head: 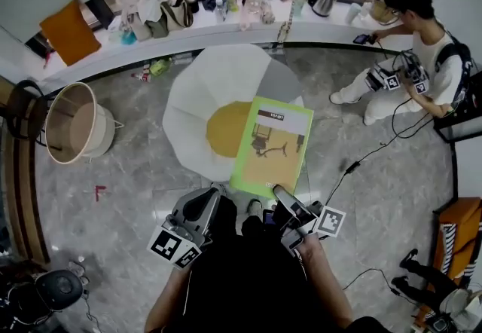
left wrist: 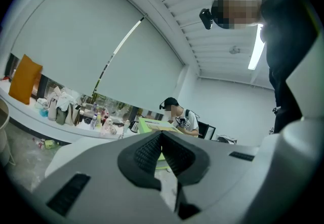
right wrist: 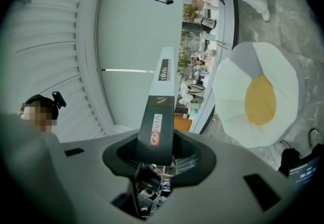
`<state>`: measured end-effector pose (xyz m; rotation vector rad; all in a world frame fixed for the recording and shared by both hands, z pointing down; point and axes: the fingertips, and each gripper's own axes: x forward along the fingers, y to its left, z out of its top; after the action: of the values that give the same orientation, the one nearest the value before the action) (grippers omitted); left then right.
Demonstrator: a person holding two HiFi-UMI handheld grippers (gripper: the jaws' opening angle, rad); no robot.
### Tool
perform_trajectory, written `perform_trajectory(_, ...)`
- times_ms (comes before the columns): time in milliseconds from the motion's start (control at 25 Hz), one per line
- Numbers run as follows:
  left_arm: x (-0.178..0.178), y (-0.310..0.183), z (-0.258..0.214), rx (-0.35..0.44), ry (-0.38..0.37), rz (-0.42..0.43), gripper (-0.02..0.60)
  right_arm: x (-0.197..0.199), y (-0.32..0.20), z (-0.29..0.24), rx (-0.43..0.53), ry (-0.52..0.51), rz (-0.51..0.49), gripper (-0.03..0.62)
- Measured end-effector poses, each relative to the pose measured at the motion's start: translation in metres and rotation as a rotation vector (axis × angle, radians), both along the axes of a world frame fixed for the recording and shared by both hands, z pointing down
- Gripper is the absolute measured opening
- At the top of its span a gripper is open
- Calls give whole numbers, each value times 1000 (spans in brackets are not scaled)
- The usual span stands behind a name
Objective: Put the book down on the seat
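A book [head: 273, 145] with a green border and tan cover hangs over the right part of the egg-shaped seat [head: 218, 83], a white cushion with a yellow centre [head: 226, 128]. My right gripper [head: 283, 197] is shut on the book's near edge. In the right gripper view the dark spine [right wrist: 159, 111] stands edge-on between the jaws of that gripper [right wrist: 158, 159], with the seat [right wrist: 238, 111] beyond it. My left gripper [head: 216, 191] hovers beside the book's near left corner, shut and empty. In the left gripper view the left gripper's [left wrist: 162, 153] pads meet, and the green book [left wrist: 152, 125] shows past them.
A round beige basket [head: 75, 122] stands on the floor at left. A curved ledge [head: 226, 30] behind the seat carries bottles, bags and an orange cushion [head: 69, 30]. A crouched person [head: 410, 60] is at the right, and a cable [head: 369, 154] runs across the floor.
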<state>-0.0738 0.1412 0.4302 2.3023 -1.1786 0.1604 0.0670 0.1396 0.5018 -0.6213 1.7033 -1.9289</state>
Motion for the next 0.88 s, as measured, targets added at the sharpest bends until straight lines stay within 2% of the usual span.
perform_trajectory(360, -4, -22, 9, 43, -14, 63, 12, -15, -13, 3, 26, -16, 31, 155)
perform_trajectory(680, -51, -79, 13, 15, 5, 113, 12, -64, -65, -2, 3, 11, 62, 155)
perform_trajectory(880, -64, -91, 17, 7, 14, 154, 12, -76, -77, 0, -5, 39, 77, 155)
